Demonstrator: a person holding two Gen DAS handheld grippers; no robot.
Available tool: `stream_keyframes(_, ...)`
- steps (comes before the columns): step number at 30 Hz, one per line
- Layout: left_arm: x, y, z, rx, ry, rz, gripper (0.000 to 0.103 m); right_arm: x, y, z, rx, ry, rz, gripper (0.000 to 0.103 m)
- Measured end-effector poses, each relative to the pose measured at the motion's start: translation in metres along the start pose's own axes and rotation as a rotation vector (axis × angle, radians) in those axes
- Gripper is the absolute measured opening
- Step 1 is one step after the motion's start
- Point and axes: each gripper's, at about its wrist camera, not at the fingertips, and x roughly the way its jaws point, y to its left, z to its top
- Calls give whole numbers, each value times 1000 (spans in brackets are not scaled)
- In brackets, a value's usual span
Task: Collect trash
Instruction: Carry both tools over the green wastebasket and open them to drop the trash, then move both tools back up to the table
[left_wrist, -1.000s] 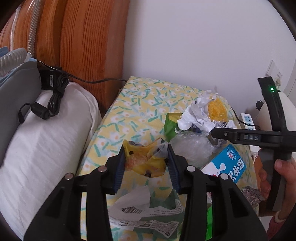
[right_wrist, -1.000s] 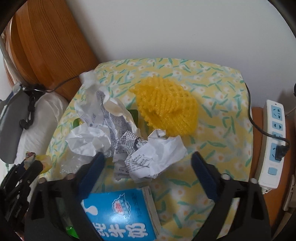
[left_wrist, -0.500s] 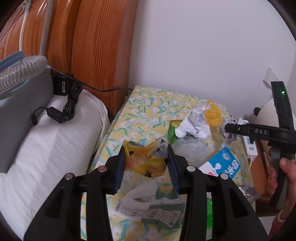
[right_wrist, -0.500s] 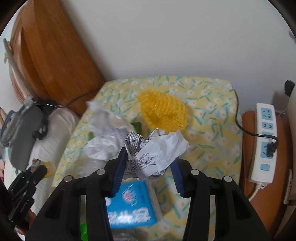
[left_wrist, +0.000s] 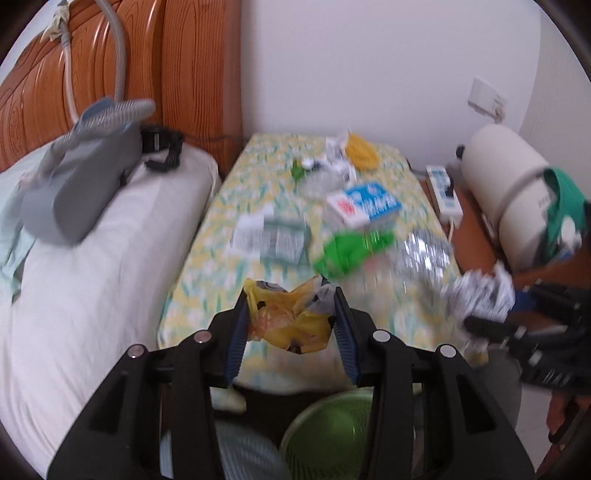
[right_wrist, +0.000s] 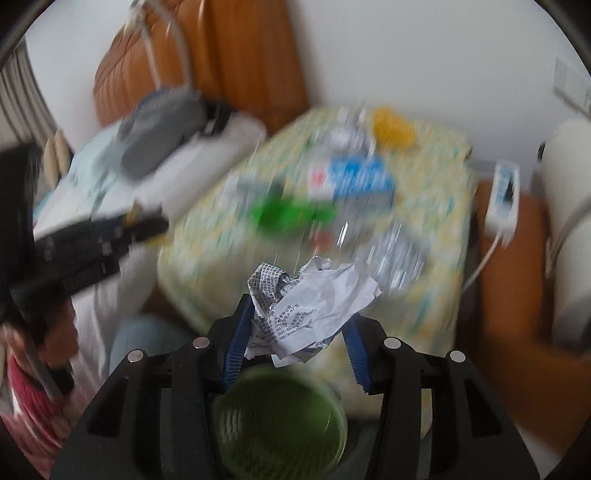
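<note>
Floral-clothed table (left_wrist: 207, 258) beside bed (left_wrist: 92, 277), left claw (left_wrist: 291, 317) pinching yellow wrapper (left_wrist: 291, 314), right claw (right_wrist: 299, 321) clamping crumpled paper (right_wrist: 314, 299)

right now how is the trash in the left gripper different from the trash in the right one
The left gripper holds a yellow plastic bag: soft, glossy, with dark print. The right gripper holds a wad of paper: white, matte, creased, covered in small text. Both are crumpled, pinched between blue-padded fingers, above the green bin.

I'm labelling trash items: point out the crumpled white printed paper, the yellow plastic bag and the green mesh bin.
Crumpled white printed paper (right_wrist: 314, 302), right wrist view, its middle.
Yellow plastic bag (left_wrist: 291, 317), left wrist view, its middle.
Green mesh bin (right_wrist: 280, 424), right wrist view, inner wall.
</note>
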Motion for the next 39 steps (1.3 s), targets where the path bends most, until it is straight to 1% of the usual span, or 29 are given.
stream_keyframes(1, -1, -2, -13, -2, 20, -6, 41, 6, 6, -15, -6, 32, 8, 49)
stream_keyframes(2, -2, -4, -29, -12, 44, -20, 41, 24, 11, -41, -13, 98, 21, 49)
stream_keyframes(3, -3, -6, -40, -20, 63, -35, 41, 33, 13, -57, -15, 136, 29, 49)
stream_keyframes(5, 0, -7, -62, -41, 105, -72, 41, 56, 18, -86, -14, 210, 37, 49)
stream_keyframes(7, 3, -10, -82, -49, 140, -85, 41, 76, 18, -107, -4, 268, 50, 52)
stream_keyframes(8, 5, -12, -92, -48, 156, -82, 41, 84, 17, -116, 4, 295, 51, 58)
stream_keyframes(9, 7, -15, -101, -48, 170, -78, 41, 88, 15, -121, 12, 309, 48, 70)
stream_keyframes(10, 8, -18, -109, -44, 183, -79, 41, 90, 14, -124, 18, 311, 41, 76)
stream_keyframes(11, 10, -20, -115, -42, 193, -79, 41, 87, 12, -125, 24, 299, 27, 85)
stream_keyframes(12, 12, -23, -122, -39, 202, -81, 41, 82, 10, -123, 26, 279, 14, 89)
stream_keyframes(13, 14, -25, -127, -36, 210, -87, 41, 78, 9, -121, 19, 249, -10, 91)
stream_keyframes(15, 20, -29, -138, -38, 236, -105, 41, 60, 5, -117, 16, 188, -35, 98)
stream_keyframes(19, 34, -43, -154, -13, 288, -136, 42, 29, 0, -109, 5, 95, -123, 100)
stream_keyframes(20, 35, -47, -156, -3, 295, -146, 46, 25, 0, -111, 1, 77, -142, 100)
stream_keyframes(22, 36, -55, -162, 20, 297, -162, 59, 14, -5, -111, -2, 37, -183, 100)
stream_keyframes(23, 34, -57, -163, 24, 292, -165, 73, 12, -8, -111, -1, 28, -197, 100)
stream_keyframes(24, 33, -59, -164, 28, 282, -168, 81, 15, -12, -111, 0, 24, -203, 100)
stream_keyframes(25, 30, -60, -164, 33, 270, -175, 83, 17, -14, -112, 2, 22, -206, 100)
stream_keyframes(27, 26, -61, -163, 39, 254, -188, 92, 16, -18, -112, 9, 22, -209, 100)
stream_keyframes(31, 16, -55, -155, 27, 214, -171, 93, 16, -22, -113, 17, 23, -215, 100)
stream_keyframes(35, 8, -46, -148, 14, 155, -72, 93, 19, -19, -113, 13, 22, -217, 100)
stream_keyframes(38, 1, -39, -140, 15, 120, -35, 93, 17, -14, -112, 1, 11, -207, 100)
stream_keyframes(39, -1, -35, -137, 11, 113, -27, 95, 14, -11, -108, -10, 0, -198, 100)
